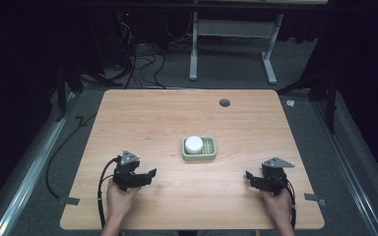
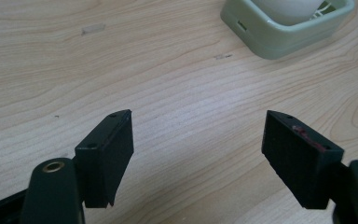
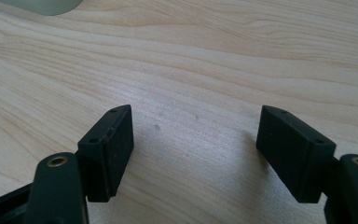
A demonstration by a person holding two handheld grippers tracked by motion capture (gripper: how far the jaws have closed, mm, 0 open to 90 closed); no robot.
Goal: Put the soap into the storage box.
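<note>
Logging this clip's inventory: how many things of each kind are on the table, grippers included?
Grippers: 2, left gripper and right gripper, both open
Pale green dish: 1
White round object in the dish: 1
Total: 4

Matt wood-grain table [image 1: 152,118], smooth green plastic dish [image 1: 210,152]

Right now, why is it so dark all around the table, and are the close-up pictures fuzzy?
High view: light falls on the wooden table, the room around it stays dim. Left gripper view: wood grain sharp, the nearby jaws slightly soft, the green tray clear. Right gripper view: soft shadows under the open jaws, no glare.
</note>
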